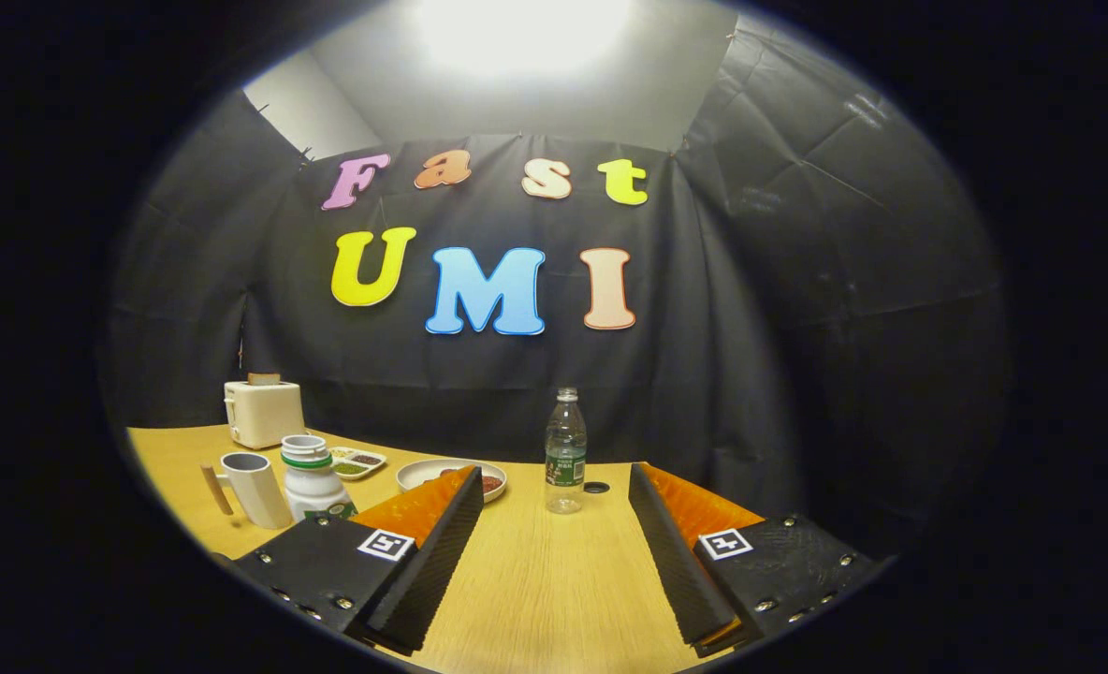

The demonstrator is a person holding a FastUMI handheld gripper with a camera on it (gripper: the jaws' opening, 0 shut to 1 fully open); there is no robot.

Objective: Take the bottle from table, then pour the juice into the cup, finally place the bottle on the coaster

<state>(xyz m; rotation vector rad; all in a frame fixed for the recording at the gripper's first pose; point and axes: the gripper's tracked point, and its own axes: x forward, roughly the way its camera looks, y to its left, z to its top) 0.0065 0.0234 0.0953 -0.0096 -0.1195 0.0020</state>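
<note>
1 clear plastic bottle with a green label stands upright on the pale wooden table, straight ahead of the gripper and beyond its fingertips, its long axis vertical and roughly on the midline of the gap; the 2 fingers are spread wide and hold nothing. Left of the fingers stand a grey handled cup, a white green-lidded jar, a white toaster and 2 dishes, all clear, by this judgement, of a straight advance; a small dark disc, possibly the coaster, lies just beside the bottle

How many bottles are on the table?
2. A clear water bottle stands beyond the open gripper, ahead of its fingers. A white green-capped bottle stands beside the grey cup.
</note>
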